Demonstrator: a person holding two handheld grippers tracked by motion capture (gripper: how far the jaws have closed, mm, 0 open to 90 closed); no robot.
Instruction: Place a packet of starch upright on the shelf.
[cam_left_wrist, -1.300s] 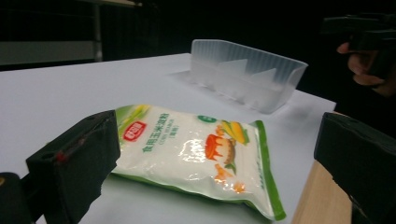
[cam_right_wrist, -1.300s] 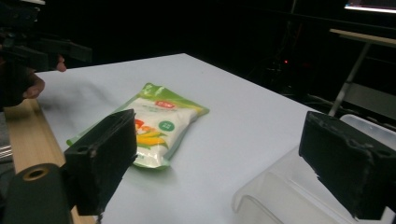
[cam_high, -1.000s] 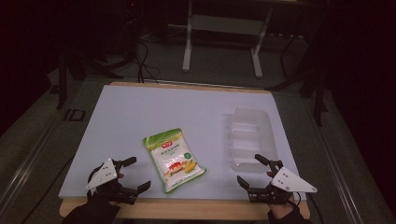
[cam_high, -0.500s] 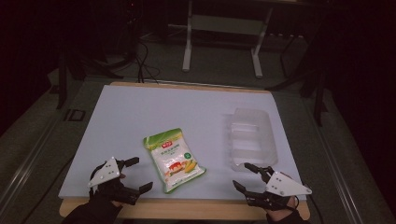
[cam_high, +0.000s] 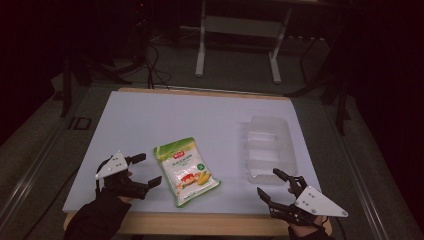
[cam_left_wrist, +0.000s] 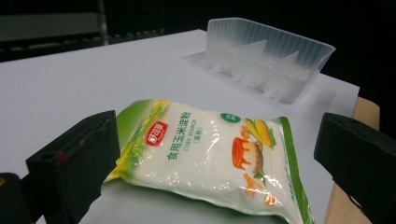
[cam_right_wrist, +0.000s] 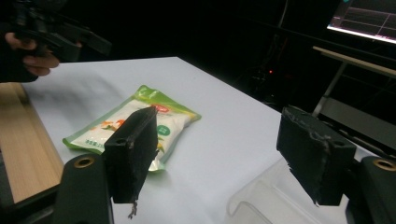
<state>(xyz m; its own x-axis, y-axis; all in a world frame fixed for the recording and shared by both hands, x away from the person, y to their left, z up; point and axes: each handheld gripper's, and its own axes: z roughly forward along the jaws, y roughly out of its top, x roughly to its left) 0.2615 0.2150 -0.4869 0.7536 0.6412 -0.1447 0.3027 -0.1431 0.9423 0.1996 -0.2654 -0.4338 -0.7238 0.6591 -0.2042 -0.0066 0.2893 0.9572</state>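
Facing glossy flat starch pouch (cam_high: 185, 171)

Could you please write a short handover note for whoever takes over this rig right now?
Left gripper: open, empty, just left of the corn starch bag, jaws facing it.
Right gripper: open, empty, at the table's near edge, just in front of the clear plastic tray.
Bag lies flat near the table's front centre; the tray, to its right, looks empty.
Done: nothing gripped yet.
Left: probably grasp the bag and place it in the tray.
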